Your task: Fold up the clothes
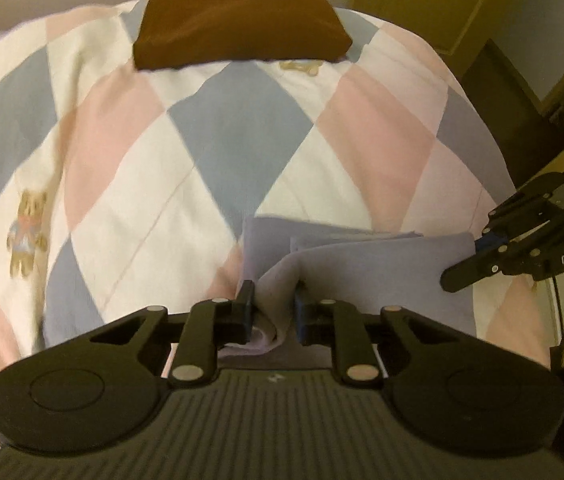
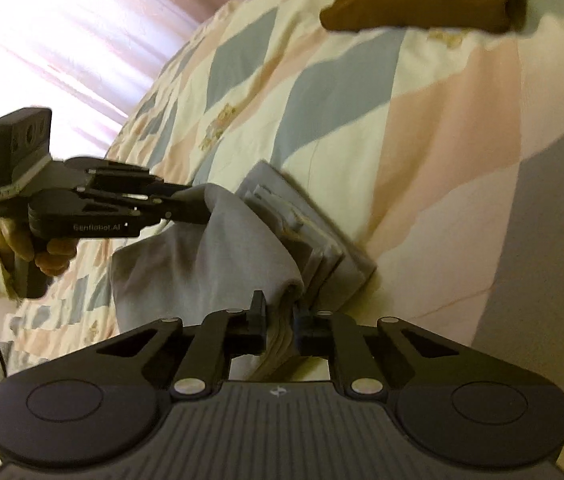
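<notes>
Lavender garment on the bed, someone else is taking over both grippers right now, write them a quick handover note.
Left gripper: shut on the lavender garment, pinching a bunched edge.
Right gripper: shut on another edge of the same garment.
The garment lies partly folded on the diamond-pattern quilt, layers stacked under the lifted flap.
A brown folded item sits at the far end of the quilt, seemingly finished.
Left: probably carry the held flap over the stack, release, smooth.
</notes>
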